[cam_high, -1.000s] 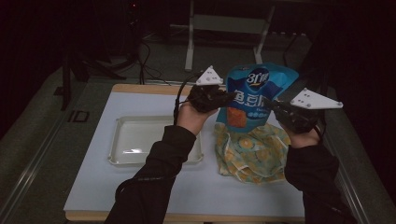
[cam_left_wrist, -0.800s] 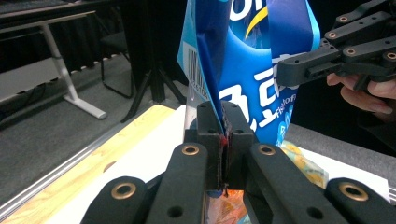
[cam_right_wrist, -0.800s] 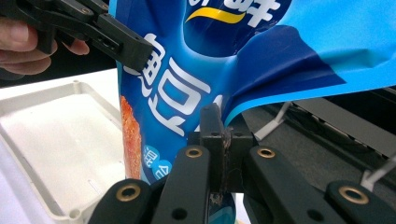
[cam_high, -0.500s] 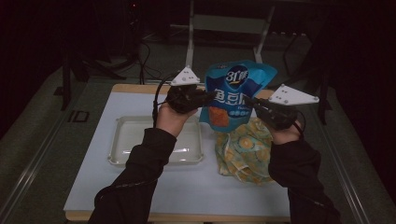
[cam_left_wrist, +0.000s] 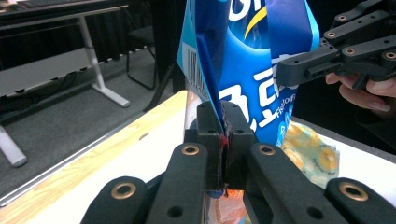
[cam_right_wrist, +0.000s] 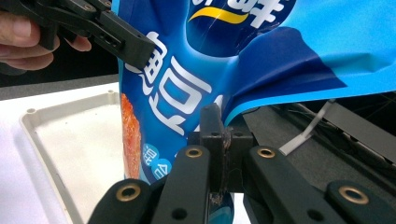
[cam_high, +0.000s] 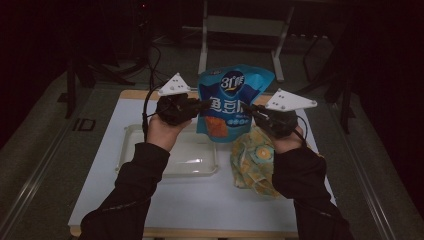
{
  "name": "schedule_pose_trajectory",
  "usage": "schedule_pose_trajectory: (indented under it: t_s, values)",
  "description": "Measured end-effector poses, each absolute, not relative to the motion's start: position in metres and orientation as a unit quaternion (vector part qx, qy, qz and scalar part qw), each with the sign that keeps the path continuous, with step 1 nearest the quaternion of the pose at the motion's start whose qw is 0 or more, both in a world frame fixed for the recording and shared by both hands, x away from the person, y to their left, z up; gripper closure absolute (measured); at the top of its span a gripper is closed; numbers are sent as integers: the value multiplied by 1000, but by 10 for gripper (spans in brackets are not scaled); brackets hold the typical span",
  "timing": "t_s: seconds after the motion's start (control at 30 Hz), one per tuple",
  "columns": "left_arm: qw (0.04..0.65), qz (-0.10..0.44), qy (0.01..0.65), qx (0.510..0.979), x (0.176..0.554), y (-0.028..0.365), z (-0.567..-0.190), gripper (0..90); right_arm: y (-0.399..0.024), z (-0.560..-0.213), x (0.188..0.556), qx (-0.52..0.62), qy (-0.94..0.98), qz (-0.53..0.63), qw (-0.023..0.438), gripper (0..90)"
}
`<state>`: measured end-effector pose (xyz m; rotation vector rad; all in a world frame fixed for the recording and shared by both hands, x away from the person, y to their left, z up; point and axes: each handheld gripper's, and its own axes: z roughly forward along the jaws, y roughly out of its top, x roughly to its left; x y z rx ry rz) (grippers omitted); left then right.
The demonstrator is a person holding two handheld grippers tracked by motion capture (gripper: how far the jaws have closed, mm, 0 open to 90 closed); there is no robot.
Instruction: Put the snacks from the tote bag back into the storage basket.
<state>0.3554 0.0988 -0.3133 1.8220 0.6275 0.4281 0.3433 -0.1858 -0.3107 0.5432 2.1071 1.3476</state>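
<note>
A blue snack bag [cam_high: 231,102] with white lettering hangs upright in the air above the table, between both hands. My left gripper [cam_high: 202,104] is shut on the bag's left edge; in the left gripper view its jaws pinch the blue film [cam_left_wrist: 243,88] tightly. My right gripper [cam_high: 252,107] is shut on the bag's right edge, and the right gripper view has the bag [cam_right_wrist: 196,79] spreading up from its closed jaws. A yellow patterned packet [cam_high: 254,160] lies flat on the white table below the bag.
A clear shallow tray [cam_high: 131,135] sits on the white tabletop [cam_high: 200,205] left of the packet, under my left hand. The table's wooden far edge [cam_left_wrist: 79,163] runs behind it. A metal stand [cam_high: 240,25] is on the dark floor beyond.
Both grippers have carried the blue bag leftward, from above the yellow packet toward the tray's right end. The packet has stayed in place.
</note>
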Motion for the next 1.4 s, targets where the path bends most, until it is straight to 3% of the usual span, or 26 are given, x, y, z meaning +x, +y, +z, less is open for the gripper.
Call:
schedule_pose_trajectory:
  t_s: [1.07,1.4]
  values:
    - [538,212,313,754,326,187,-315,893,-95,-311,342,164,801,513,260,895]
    - [543,207,320,748,323,204,-332,893,-77,-323,341,162,805,511,253,895]
